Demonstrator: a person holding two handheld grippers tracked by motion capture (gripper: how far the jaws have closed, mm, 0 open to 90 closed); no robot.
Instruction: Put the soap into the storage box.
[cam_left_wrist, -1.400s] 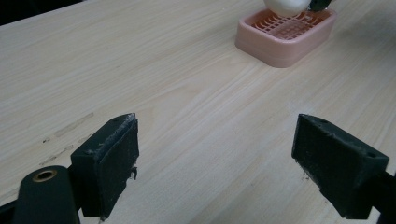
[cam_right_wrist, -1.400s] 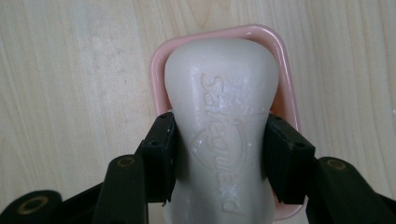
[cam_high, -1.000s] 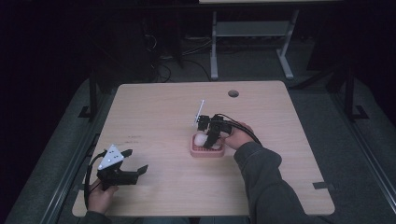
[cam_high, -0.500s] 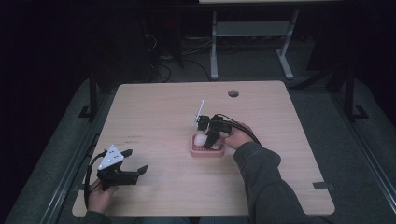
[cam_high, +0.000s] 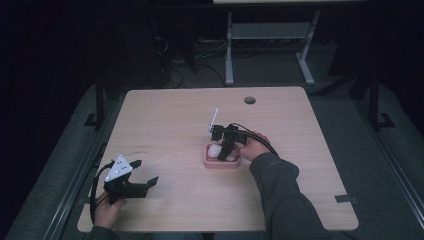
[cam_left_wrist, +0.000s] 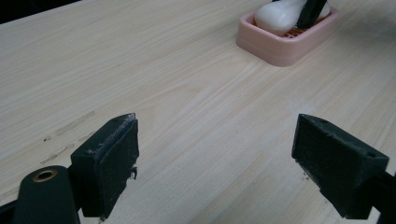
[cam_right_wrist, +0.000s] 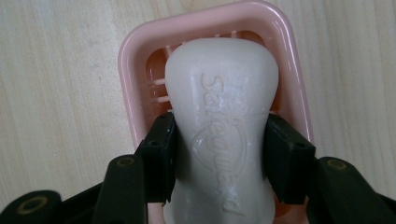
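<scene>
Near the desk's middle, the right claw (cam_right_wrist: 218, 158) is clamped on a white soap bar (cam_right_wrist: 223, 121) sitting in the pink soap dish (cam_right_wrist: 135, 60). Left claw (cam_left_wrist: 229, 154) gapes wide by the desk's near-left corner.

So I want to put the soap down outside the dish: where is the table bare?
Bare wood lies all round the pink dish: widest between it and the left gripper, and behind it toward the table's hole. It is crowded only at the dish, where the right gripper clamps the soap.
</scene>
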